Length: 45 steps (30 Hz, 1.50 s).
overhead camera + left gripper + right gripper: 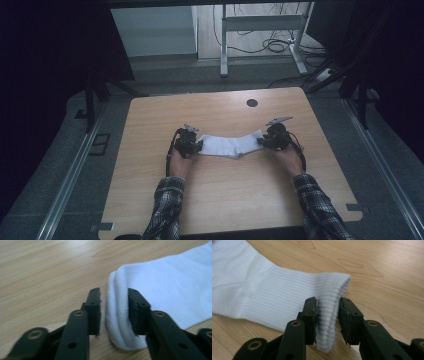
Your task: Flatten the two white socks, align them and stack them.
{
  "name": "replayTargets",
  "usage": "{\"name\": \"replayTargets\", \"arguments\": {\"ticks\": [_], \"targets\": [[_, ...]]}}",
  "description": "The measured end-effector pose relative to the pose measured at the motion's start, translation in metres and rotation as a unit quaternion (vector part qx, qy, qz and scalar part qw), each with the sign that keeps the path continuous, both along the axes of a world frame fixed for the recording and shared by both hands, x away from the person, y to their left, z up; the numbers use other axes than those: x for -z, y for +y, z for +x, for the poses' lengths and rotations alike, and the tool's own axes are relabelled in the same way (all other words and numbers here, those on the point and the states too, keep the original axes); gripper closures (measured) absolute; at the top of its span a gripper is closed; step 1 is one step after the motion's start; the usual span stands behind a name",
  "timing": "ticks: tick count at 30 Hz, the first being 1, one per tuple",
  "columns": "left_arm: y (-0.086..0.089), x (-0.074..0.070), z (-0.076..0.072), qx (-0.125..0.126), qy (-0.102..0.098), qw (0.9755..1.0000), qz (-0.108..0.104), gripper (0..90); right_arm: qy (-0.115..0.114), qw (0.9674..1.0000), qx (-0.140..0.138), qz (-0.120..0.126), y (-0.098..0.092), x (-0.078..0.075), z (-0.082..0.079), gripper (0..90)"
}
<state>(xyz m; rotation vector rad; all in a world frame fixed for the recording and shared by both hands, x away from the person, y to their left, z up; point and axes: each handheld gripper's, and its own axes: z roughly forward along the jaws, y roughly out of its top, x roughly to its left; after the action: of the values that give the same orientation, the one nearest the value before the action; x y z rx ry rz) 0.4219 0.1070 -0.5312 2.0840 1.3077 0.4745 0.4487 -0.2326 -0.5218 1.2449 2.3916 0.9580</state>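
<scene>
Your wooden table [220, 200] carries a white sock [230, 145] stretched flat near its middle, between your hands. Your left gripper [199, 146] stands parted around the toe end, one pad clear of the cloth. Your right gripper [262, 141] stands parted around the ribbed cuff, not pinching it.

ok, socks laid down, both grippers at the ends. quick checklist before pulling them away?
1. Socks flat on the table: ok.
2. Left gripper released: not ok, one pad touches the toe end, a gap at the other.
3. Right gripper released: not ok, the cuff touches one pad.
4. Fabric snagged on a pad: cannot tell.
5. Room behind each gripper to back out: ok.
</scene>
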Motion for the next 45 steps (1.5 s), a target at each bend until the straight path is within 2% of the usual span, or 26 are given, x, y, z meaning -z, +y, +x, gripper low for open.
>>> {"name": "replayTargets", "arguments": {"ticks": [1,3,6,7,9,14,19,22,29,32,39,45], "targets": [[0.001,-0.001,0.000,-0.001,-0.002,1.0000,-0.003,60.0,0.000,1.0000,0.000,0.000,0.000,0.000,0.000,61.3],[0.002,-0.004,-0.001,-0.005,-0.008,0.9999,-0.012,54.3,-0.005,1.0000,0.000,-0.001,0.000,-0.003,-0.001,56.5],[0.004,-0.009,-0.002,-0.001,-0.014,0.9995,-0.027,47.6,-0.007,0.9999,0.000,0.011,-0.001,-0.008,-0.002,48.9],[0.004,-0.012,-0.002,0.000,-0.015,0.9996,-0.025,44.2,-0.010,0.9999,-0.004,0.013,-0.001,-0.012,-0.003,45.2],[0.003,-0.014,-0.004,0.004,-0.019,0.9995,-0.025,42.1,-0.010,0.9998,-0.005,0.015,0.000,-0.012,-0.003,43.9],[0.003,-0.019,-0.006,0.019,-0.013,0.9985,-0.050,35.0,-0.009,0.9997,-0.017,0.016,0.004,-0.017,-0.008,37.4],[0.004,-0.022,-0.009,0.033,-0.007,0.9978,-0.056,26.1,-0.015,0.9995,-0.024,0.014,0.005,-0.019,-0.014,30.5],[0.005,-0.024,-0.013,0.039,0.001,0.9970,-0.066,23.4,-0.016,0.9994,-0.027,0.011,0.005,-0.021,-0.016,29.5],[0.005,-0.031,-0.021,0.053,0.003,0.9963,-0.068,16.2,-0.022,0.9990,-0.036,0.016,0.002,-0.027,-0.023,22.8],[0.007,-0.031,-0.024,0.059,0.011,0.9954,-0.074,16.5,-0.027,0.9987,-0.042,0.013,0.001,-0.030,-0.028,19.7],[0.010,-0.032,-0.035,0.068,0.013,0.9949,-0.074,14.1,-0.035,0.9983,-0.047,0.006,-0.001,-0.032,-0.036,15.4],[0.015,-0.033,-0.045,0.071,0.010,0.9956,-0.061,13.6,-0.035,0.9981,-0.050,0.005,-0.007,-0.034,-0.046,13.1]]}}
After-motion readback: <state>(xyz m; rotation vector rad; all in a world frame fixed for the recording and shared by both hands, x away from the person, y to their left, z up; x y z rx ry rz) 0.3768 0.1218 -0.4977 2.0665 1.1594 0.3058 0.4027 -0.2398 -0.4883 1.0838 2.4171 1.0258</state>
